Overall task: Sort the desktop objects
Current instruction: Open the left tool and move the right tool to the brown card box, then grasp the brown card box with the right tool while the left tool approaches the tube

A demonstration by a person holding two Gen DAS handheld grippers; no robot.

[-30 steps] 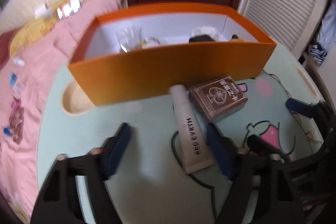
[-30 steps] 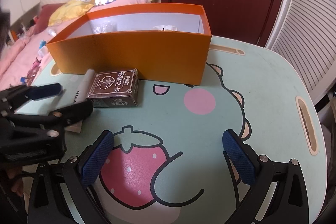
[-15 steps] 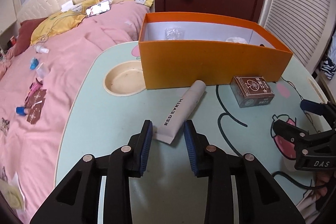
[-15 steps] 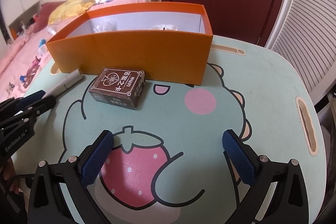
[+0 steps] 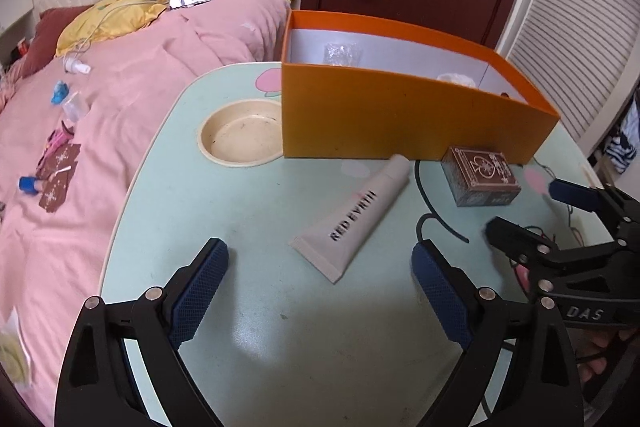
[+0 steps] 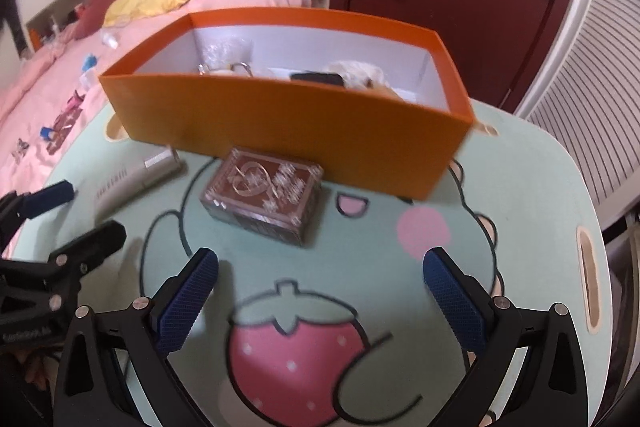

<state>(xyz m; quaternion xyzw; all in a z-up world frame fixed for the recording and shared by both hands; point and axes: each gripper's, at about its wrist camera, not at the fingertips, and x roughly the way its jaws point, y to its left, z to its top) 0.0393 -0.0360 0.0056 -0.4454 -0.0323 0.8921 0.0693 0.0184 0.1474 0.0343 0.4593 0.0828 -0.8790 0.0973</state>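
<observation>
The pale green cartoon-printed table (image 5: 280, 347) lies under both grippers. Beyond them stands the open orange cardboard box (image 5: 400, 115). The left gripper (image 5: 320, 291) is opening its jaws, empty, the beige squeeze tube (image 5: 356, 215) lying just ahead. The right gripper (image 6: 320, 295) stands wide, empty, the brown card box (image 6: 264, 195) just ahead.

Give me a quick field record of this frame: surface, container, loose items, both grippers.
surface: mint table with cartoon print
container: orange box, open top, some items already inside
loose items: cream tube lying flat; brown card box beside it, both in front of the orange box
left gripper: jaws opening, nothing between them, tube just ahead
right gripper: open, empty, facing the card box
</observation>
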